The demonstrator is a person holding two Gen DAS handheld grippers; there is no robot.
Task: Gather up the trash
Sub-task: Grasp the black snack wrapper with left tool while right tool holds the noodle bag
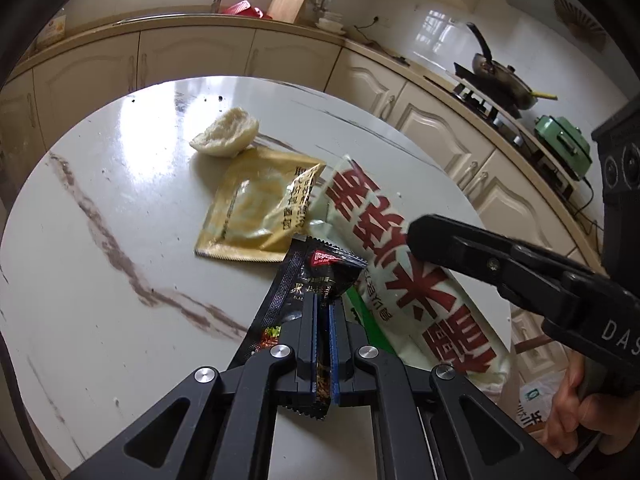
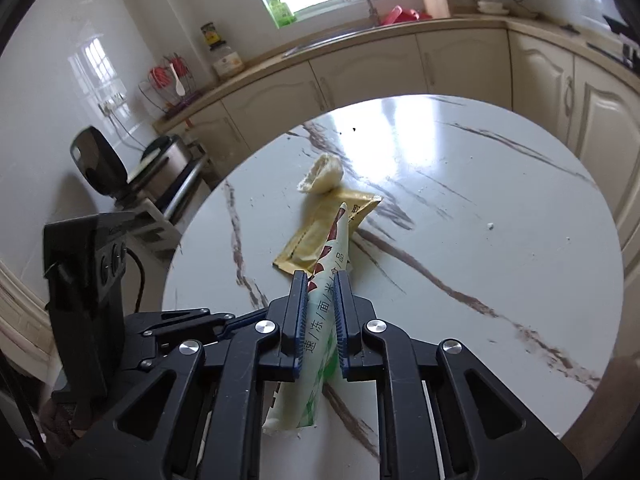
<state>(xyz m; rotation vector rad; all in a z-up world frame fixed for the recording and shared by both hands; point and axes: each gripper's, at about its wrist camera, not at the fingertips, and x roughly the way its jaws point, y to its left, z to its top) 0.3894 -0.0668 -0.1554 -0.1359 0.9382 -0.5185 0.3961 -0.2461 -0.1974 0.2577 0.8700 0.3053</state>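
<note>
My left gripper [image 1: 322,300] is shut on a black snack wrapper [image 1: 316,276] held just above the round marble table [image 1: 100,220]. My right gripper [image 2: 321,280] is shut on a white food bag with red characters [image 2: 328,296]; the bag also shows in the left wrist view [image 1: 404,272], with the right gripper's fingers [image 1: 460,248] on it. A gold wrapper [image 1: 256,208] lies flat on the table, also in the right wrist view [image 2: 316,232]. A half-eaten bun [image 1: 226,132] lies beyond it, seen in the right wrist view too [image 2: 322,174].
Cream kitchen cabinets [image 1: 192,56] curve behind the table. A pan on a stove [image 1: 504,80] and a green appliance [image 1: 564,144] stand on the right counter. A sink with a faucet [image 2: 368,0] is under the window. A plastic bag [image 1: 540,400] hangs below the table's edge.
</note>
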